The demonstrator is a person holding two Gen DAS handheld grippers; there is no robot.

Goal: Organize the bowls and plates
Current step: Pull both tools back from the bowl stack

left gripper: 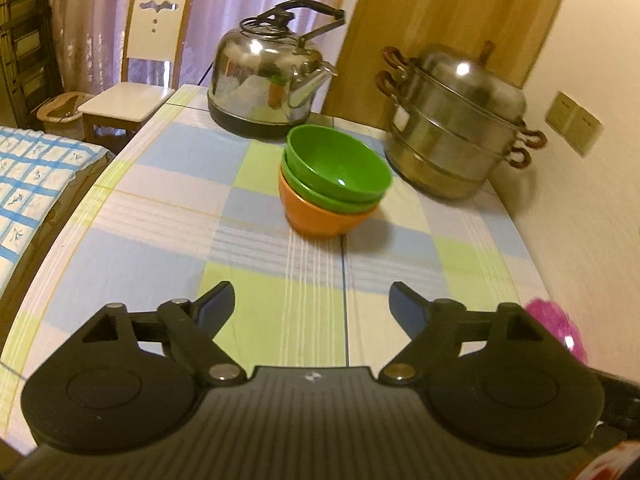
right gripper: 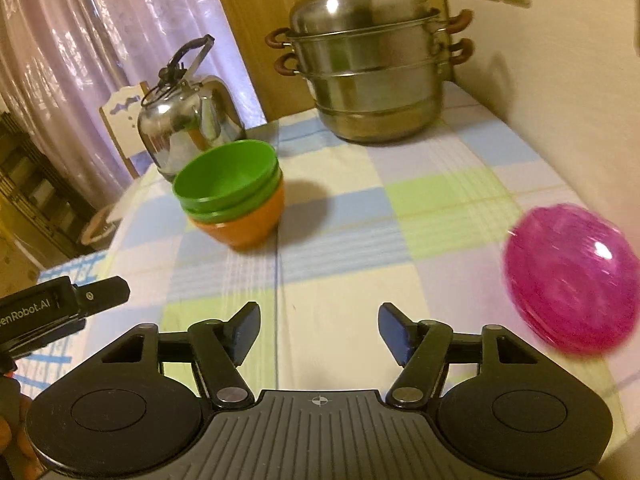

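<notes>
Hovering over the near edge of the counter [left gripper: 160,208], both claws are released with nothing between the pads: left claw [left gripper: 312,304] spread wide, right claw [right gripper: 319,326] a bit narrower. Bowl stack [left gripper: 332,184] sits mid-counter, two green bowls nested in an orange bowl [right gripper: 244,224], upright, just in front of the kettle [left gripper: 268,80] and apart from the steamer pot [left gripper: 456,120]. Pink plates [right gripper: 572,276] sit at the counter's right edge, near the wall, well apart from the bowls; looks like a small stack but blur makes the count unclear. Judging from the layout, bowls look already sorted, plates look grouped too, so the step in hand is likely backing away or going for a last tidy. If a plate grab comes next, the right claw is the closer one: come in low from the front, pinch the rim, jaws opened just past rim thickness, don't drag across the checked cloth since it could bunch. Keep the left claw clear of the bowl stack, a nudge on the top green bowl could tip it toward the kettle. Left claw's body shows at the left edge of the right wrist view, so keep the two apart when crossing.
</notes>
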